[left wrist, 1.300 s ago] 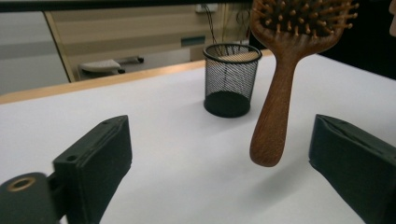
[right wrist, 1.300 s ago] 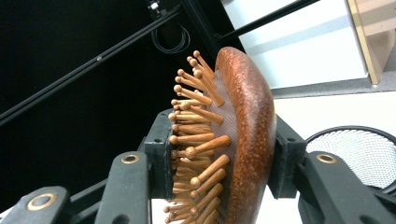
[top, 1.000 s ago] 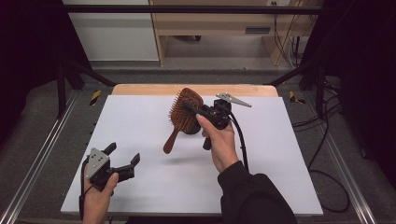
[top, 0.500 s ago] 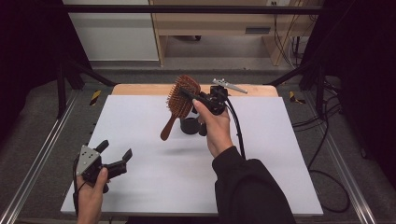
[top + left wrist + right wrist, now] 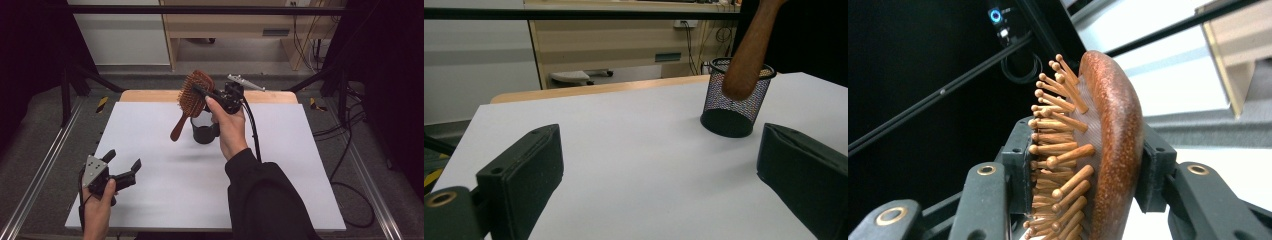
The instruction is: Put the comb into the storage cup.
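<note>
A brown wooden hairbrush (image 5: 191, 98) hangs in the air over the far middle of the white table (image 5: 150, 190). My right gripper (image 5: 201, 93) is shut on its head, and the handle slants down to the left. In the right gripper view the jaws of the right gripper (image 5: 1083, 170) clamp the brush head (image 5: 1115, 145), one on the bristle side and one on the back. A black mesh cup (image 5: 204, 133) stands upright under the hand. The brush handle (image 5: 746, 55) ends in front of the cup (image 5: 734, 107). My left gripper (image 5: 123, 160) is open near the front left, with nothing between its fingers.
A wooden strip (image 5: 145, 95) runs along the table's far edge. Metal rails (image 5: 45, 170) flank the table on both sides. Cables (image 5: 350, 150) trail over the floor at the right. A shelf unit (image 5: 230, 25) stands beyond the table.
My right hand has lifted the hairbrush up and away from me, and the mesh cup beneath it has come into view. The left hand has hardly moved.
</note>
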Action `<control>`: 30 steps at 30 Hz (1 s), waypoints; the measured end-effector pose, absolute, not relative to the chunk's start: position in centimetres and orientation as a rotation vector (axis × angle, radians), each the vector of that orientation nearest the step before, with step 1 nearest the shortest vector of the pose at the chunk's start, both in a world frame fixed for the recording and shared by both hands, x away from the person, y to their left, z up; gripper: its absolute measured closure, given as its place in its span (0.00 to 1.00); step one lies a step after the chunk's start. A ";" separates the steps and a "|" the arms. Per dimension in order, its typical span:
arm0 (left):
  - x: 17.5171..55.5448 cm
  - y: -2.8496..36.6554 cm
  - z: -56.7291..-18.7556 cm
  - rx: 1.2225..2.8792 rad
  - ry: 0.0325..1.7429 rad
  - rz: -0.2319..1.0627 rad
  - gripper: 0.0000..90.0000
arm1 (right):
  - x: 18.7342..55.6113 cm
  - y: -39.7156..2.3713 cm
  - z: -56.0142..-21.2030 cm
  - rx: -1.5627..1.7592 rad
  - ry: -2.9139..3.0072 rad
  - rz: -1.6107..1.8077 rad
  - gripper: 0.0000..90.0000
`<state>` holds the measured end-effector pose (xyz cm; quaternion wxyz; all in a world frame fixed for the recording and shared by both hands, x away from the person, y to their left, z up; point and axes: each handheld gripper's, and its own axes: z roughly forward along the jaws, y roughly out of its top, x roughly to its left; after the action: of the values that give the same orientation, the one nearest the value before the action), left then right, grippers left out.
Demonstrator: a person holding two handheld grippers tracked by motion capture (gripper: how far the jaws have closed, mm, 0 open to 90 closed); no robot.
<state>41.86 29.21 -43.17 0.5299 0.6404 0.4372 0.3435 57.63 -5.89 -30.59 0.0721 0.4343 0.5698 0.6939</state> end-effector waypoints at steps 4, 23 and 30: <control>42.0 29.2 -43.3 1.531 1.048 0.817 0.06 | 58.0 -6.1 -30.0 1.308 1.681 2.089 0.58; 42.3 28.7 -43.4 1.551 1.034 0.810 0.06 | 59.0 -8.4 -28.0 1.342 1.610 2.015 0.58; 42.2 28.9 -43.4 1.545 1.039 0.807 0.06 | 59.5 -9.5 -27.8 1.368 1.574 1.995 0.58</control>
<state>42.23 28.85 -43.42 0.5280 0.6465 0.4351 0.3377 59.52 -9.53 -27.80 0.1273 0.4703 0.5409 0.6856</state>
